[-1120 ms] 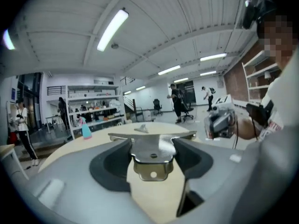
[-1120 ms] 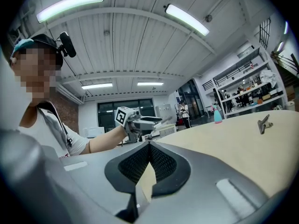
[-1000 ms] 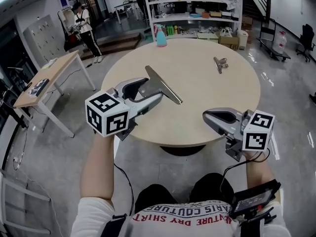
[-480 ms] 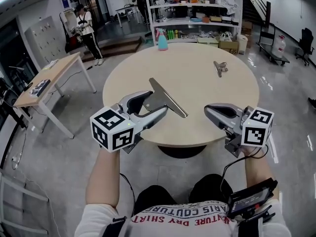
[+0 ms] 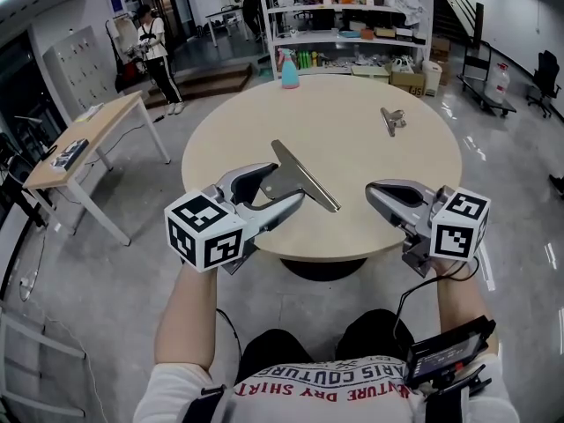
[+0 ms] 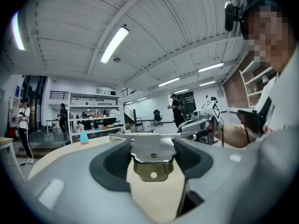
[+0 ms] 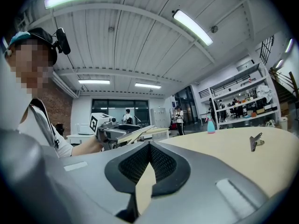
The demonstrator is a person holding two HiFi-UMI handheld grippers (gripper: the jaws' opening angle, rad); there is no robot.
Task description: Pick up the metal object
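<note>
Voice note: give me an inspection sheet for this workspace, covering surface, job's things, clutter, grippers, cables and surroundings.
Surface: round beige table, only two items resting on it.
Job's things: flat metal object with a long straight edge, over the table's near side.
Clutter: binder clip toward the far right; spray bottle at the far edge.
Grippers: left gripper jaws shut on the metal object; right gripper jaws together, empty.
Cables: cable from the right gripper toward a device at the person's waist.
Surroundings: shelving behind, side desk at left, standing person beyond.
</note>
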